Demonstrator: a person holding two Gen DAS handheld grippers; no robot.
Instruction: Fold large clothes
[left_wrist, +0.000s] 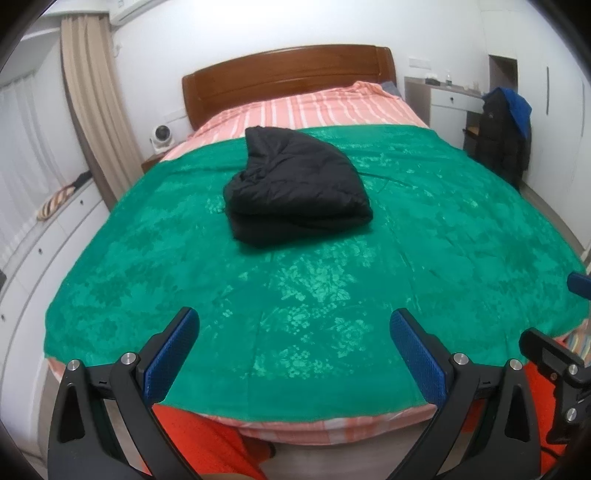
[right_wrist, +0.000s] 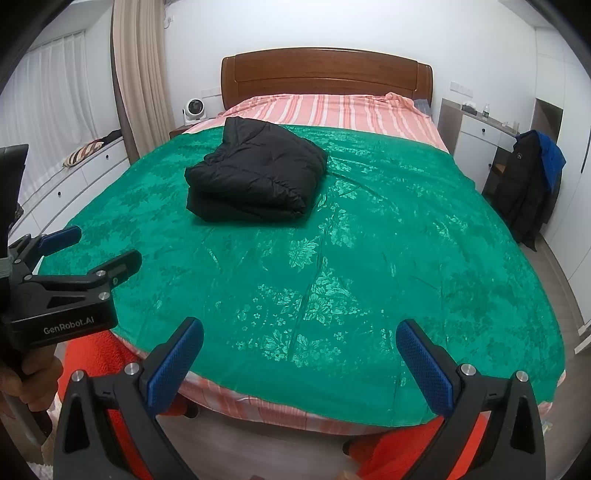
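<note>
A: Entry. Where is the garment?
B: The black puffer jacket (left_wrist: 295, 188) lies folded in a compact bundle on the green bedspread (left_wrist: 332, 280), in the middle of the bed toward the headboard (left_wrist: 288, 79). Nothing touches it.

A: Tongs?
B: Left gripper (left_wrist: 293, 356) released, jaws spread wide, empty, held over the foot edge of the bed. Right gripper (right_wrist: 299, 363) likewise spread and empty. Both well apart from the jacket.

A: Containers?
B: Only drawers in the white cabinet (right_wrist: 85, 173) along the window side and in the white desk (left_wrist: 448, 103); all shut, contents not visible.

A: Hidden or unclear?
B: The small items on the desk top are too small to identify. The jacket's underside and inner layers are hidden by the fold. In the right wrist view the left gripper's body is cut off at the frame edge, a hand (right_wrist: 33, 380) around its handle.

A: Surroundings?
B: Striped pink sheet (right_wrist: 332, 109) beyond the bedspread, a small white fan (right_wrist: 194, 109) beside the headboard, a dark coat (right_wrist: 524, 188) with a blue garment (right_wrist: 552, 155) draped on it by the desk, a beige curtain (left_wrist: 88, 99). Orange trousers (right_wrist: 402, 454) show below the grippers.
</note>
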